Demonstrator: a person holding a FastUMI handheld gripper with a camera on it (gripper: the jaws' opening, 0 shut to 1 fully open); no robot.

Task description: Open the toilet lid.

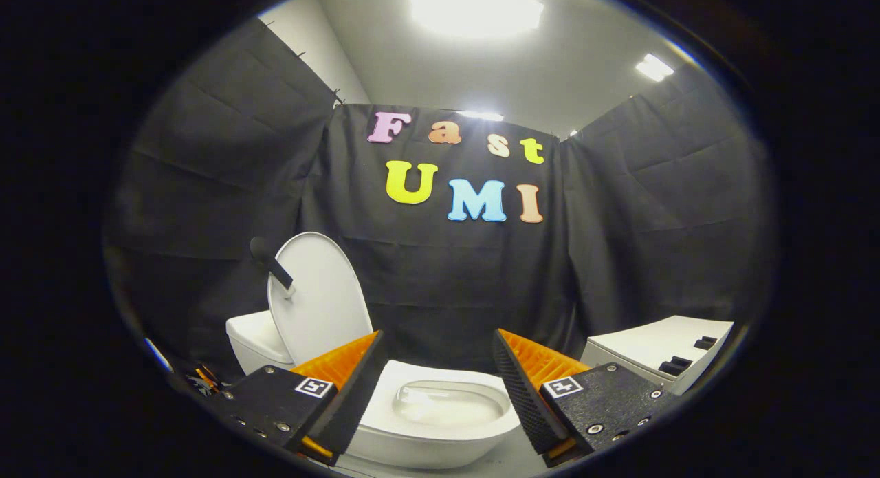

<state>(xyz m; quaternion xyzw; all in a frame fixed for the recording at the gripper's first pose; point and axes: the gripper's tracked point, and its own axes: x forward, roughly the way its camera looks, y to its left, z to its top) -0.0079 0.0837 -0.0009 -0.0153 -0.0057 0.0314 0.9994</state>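
Hovering above the front of the toilet bowl point(440, 423), the hand-held gripper point(434, 385) has its two fingers spread wide apart with nothing held between them; the open bowl shows in the gap. The toilet lid point(323, 296) already stands raised, nearly upright and leaning back a little toward the tank point(256, 340), beyond and to the side of the left finger point(347, 385), apart from both fingers. Its long axis runs up and down, the rounded free end at the top and the hinge end low, behind the left finger's tip. A dark handle point(271, 261) juts from the lid's outer edge, pointing up and away from the gripper. Judged from how things lie, the lifting seems done or all but done: the lid is off the bowl and appears to rest in its open position. If any move remains, it would turn on the lid lying ahead and left of the fingers, so a push would go back toward the tank, or the gripper could simply draw away. To the right, beyond the right finger point(526, 388), a white cabinet top point(653, 351) carries two small dark pieces point(687, 357). Black cloth walls point(447, 278) close the booth behind the toilet.
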